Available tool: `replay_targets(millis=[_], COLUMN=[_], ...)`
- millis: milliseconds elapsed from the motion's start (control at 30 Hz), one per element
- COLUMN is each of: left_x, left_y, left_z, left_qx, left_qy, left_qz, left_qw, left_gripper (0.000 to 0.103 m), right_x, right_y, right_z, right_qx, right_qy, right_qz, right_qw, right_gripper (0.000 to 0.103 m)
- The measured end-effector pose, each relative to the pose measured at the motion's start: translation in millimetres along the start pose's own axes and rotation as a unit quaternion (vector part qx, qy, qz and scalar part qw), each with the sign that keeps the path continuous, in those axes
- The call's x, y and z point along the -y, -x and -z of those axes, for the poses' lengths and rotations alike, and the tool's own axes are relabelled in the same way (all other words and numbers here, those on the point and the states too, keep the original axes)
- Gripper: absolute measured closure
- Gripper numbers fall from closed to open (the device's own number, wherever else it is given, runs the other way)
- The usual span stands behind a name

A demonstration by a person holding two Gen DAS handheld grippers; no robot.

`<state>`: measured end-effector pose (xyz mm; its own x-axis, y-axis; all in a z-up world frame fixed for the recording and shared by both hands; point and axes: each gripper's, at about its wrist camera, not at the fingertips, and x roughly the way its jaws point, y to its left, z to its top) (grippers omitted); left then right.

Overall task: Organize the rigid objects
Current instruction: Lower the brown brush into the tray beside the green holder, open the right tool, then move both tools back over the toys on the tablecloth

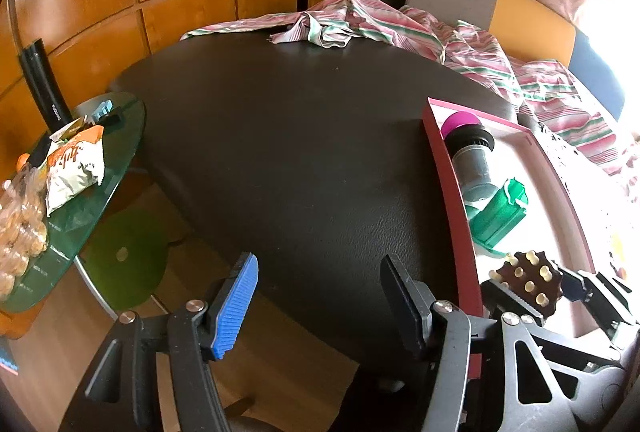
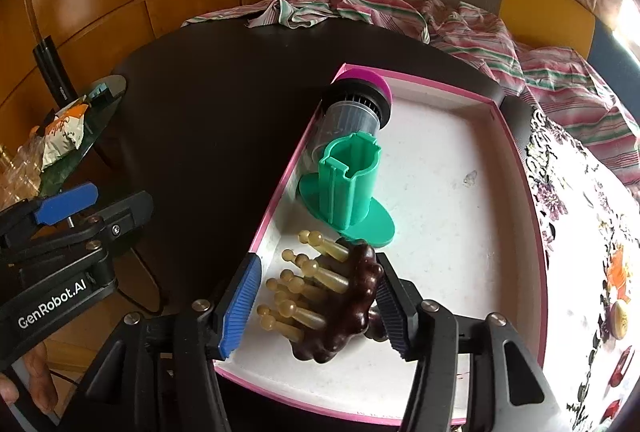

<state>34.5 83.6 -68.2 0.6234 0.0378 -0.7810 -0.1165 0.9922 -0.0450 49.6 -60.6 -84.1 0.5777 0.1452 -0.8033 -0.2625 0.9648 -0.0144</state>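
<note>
While massager [image 2: 344, 296] lies in tray [image 2: 440, 168] between right hand-held gripper [image 2: 312, 306] jaws, grip unclear; prongs point left. Left hand-held gripper [image 1: 320, 296] open, empty, farther.

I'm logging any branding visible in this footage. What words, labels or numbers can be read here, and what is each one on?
"GenRobot.AI": white lettering on the black body of the left tool.
Orange script on the snack bag: too distorted to read.
Small white print on the black tube: too small to read.
Nothing else legible.
</note>
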Motion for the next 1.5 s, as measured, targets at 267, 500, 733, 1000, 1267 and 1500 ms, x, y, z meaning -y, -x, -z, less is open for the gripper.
replay_targets(millis=[267,500,733,1000,1267,1500], left_x=[-3,-6,-6,-5,6,29], left_y=[3,3,3,9,19,38], left_z=[0,0,0,0,-3,-8], left_qx=[0.005,0.003,0.003,0.009,0.023,0.057], left_qy=[0.006,0.011,0.011,0.005,-0.016,-0.058], left_qz=[-0.005,-0.006,-0.006,-0.005,-0.008,0.001], left_qw=[1.0000,0.9999,0.9999,0.9999,0.9996,0.9967], left_gripper=[0.036,0.036,0.036,0.036,0.036,0.036], right_x=[-10,-15,-18,-15,-4,30], right_y=[18,32,44,52,61,72], right_z=[-1,-5,-7,-9,-6,3], right_qx=[0.035,0.056,0.071,0.081,0.088,0.088], right_qy=[0.024,0.036,0.039,0.038,0.026,-0.008], right_qz=[0.021,0.031,0.034,0.037,0.041,0.055], right_qw=[0.999,0.997,0.996,0.995,0.995,0.995], right_gripper=[0.038,0.038,0.038,0.038,0.038,0.038])
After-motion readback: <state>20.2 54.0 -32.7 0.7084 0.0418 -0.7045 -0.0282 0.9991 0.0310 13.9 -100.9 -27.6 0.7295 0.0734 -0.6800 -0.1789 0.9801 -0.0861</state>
